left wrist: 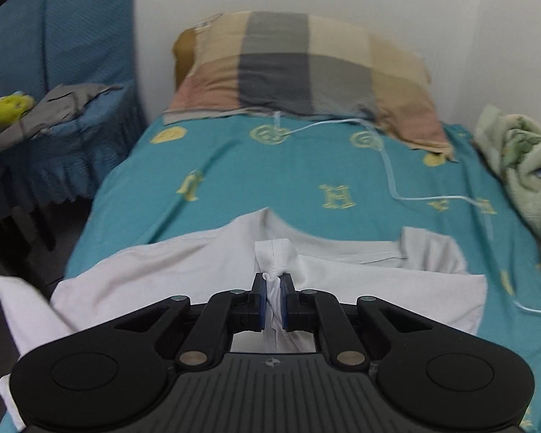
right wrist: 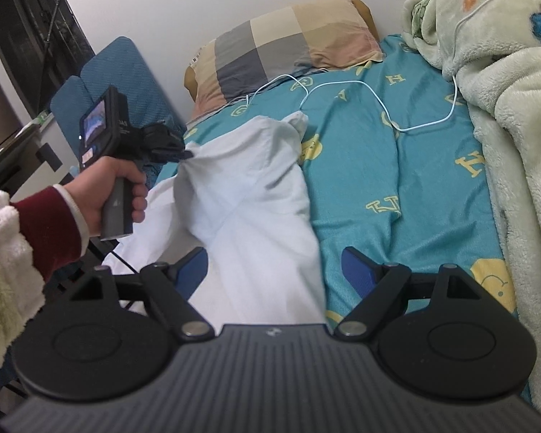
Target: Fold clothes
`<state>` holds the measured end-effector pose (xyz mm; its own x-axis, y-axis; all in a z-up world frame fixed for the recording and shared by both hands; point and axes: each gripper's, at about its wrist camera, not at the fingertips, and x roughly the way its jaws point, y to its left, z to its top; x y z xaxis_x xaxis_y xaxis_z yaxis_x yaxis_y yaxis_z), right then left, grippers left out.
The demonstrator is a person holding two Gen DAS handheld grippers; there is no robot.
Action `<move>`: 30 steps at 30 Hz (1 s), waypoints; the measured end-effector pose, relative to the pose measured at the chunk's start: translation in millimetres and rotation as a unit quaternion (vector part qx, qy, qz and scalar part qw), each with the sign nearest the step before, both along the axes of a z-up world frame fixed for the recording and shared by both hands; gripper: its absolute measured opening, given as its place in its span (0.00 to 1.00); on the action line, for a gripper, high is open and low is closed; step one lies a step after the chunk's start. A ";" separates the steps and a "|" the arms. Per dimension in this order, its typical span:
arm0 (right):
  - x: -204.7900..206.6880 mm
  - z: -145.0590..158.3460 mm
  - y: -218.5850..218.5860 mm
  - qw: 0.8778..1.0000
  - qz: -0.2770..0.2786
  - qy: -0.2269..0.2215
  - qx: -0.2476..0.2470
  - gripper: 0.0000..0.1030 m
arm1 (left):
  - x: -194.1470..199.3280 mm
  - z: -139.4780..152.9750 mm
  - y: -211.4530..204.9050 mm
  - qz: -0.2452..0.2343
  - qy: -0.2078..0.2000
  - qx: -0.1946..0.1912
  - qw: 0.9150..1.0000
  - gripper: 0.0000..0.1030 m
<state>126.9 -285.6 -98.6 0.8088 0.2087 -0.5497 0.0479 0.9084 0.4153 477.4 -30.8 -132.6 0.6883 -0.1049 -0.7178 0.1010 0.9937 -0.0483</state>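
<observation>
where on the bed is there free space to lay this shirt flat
Bare sheet lies between the white shirt, the pillow and the blanket, though a cable crosses it. The blanket side is crowded.

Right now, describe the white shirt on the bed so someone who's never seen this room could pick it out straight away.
Start at the bed with the teal sheet printed with yellow letters. Near its foot end, toward the side by the blue chair, lies the white shirt, a fold of it pinched in the left gripper. It is plain and smooth, unlike the checked pillow and the fluffy pale green blanket.
</observation>
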 end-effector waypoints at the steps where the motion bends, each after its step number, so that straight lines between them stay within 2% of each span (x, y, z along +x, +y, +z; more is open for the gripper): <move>1: 0.2 0.1 -0.9 1.000 0.000 0.000 -0.002 0.80 | 2.4 -6.2 4.9 0.011 0.009 0.002 1.000 0.08; 3: 0.4 -0.1 -4.2 1.000 -0.002 -0.003 0.000 0.80 | 7.3 -18.6 14.8 0.034 0.028 0.006 0.999 0.09; 6: 3.5 -1.3 -7.4 1.000 -0.002 0.001 0.004 0.80 | 3.6 -23.7 28.2 0.043 0.034 -0.020 0.998 0.22; 9: 4.5 -0.1 -6.4 1.000 0.009 -0.003 0.005 0.80 | -12.9 -13.9 31.8 0.033 0.026 -0.019 0.999 0.30; 11: 4.3 2.8 -5.2 1.000 0.016 -0.007 0.004 0.80 | -33.3 -1.3 31.4 0.016 0.025 -0.022 0.999 0.39; 12: 3.3 4.8 -4.4 1.000 0.021 -0.010 0.003 0.80 | -47.6 5.9 29.9 0.006 0.026 -0.023 0.999 0.40; 15: -1.4 11.8 -1.4 0.999 0.040 -0.022 -0.004 0.80 | -97.0 29.0 23.7 -0.028 0.031 -0.024 0.999 0.42; 18: -9.2 21.0 -1.3 0.998 0.046 -0.038 -0.021 0.80 | -166.2 53.9 14.5 -0.065 0.016 -0.025 0.997 0.46; 21: -19.2 29.8 -8.4 0.998 0.036 -0.045 -0.020 0.80 | -238.9 70.8 9.8 -0.083 0.007 -0.049 0.995 0.48; 23: -29.1 37.3 -15.1 0.998 0.029 -0.052 -0.017 0.80 | -287.4 76.5 8.5 -0.088 0.002 -0.079 0.993 0.48; 26: -47.9 49.7 -24.9 0.998 0.022 -0.060 -0.016 0.80 | -352.9 73.2 5.2 -0.093 0.003 -0.133 0.987 0.48; 30: -73.9 59.8 -32.6 0.998 0.016 -0.049 -0.029 0.80 | -420.8 54.6 -11.9 -0.110 0.019 -0.153 0.982 0.47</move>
<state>53.0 -318.2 -38.9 0.8527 0.2047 -0.4806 -0.0192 0.9317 0.3628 56.5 -42.7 -78.0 0.5982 -0.4632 -0.6539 0.3041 0.8862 -0.3495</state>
